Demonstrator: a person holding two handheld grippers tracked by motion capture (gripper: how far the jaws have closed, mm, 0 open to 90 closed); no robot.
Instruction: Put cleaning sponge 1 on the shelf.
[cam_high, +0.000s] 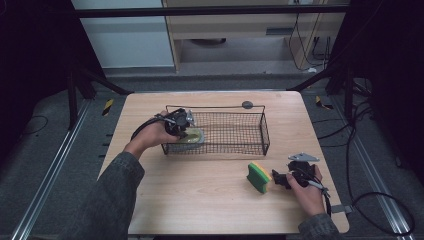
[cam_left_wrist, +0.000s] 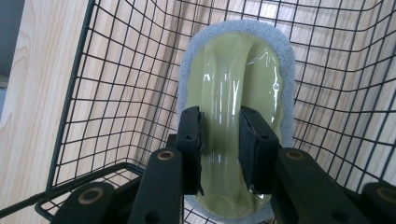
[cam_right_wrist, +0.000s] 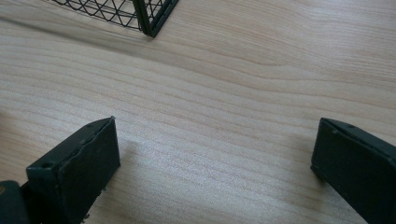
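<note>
A black wire basket (cam_high: 235, 131) sits at the middle of the wooden table (cam_high: 200, 190), toward twelve o'clock; a small dark round disc (cam_high: 247, 105) lies just past its far rim, at about one o'clock of the basket; a green-and-yellow sponge (cam_high: 259, 177) stands on the bare wood at about five o'clock of the basket, apart from it and just beside the right gripper (cam_high: 281, 179), at that gripper's nine o'clock. In the right gripper view a corner of the basket (cam_right_wrist: 149, 18) shows at eleven o'clock, with plain tabletop between it and the jaws.

The left gripper (cam_left_wrist: 219, 140) reaches down over the basket's near-left wall; its jaws are clamped on the raised glossy handle of a pale green scrubber with a grey pad rim (cam_left_wrist: 236, 93), which lies in the basket's left end, at nine o'clock of its floor; the mesh walls close in around it on the left and near sides. The right gripper's jaws stand wide apart over the table, holding nothing.
</note>
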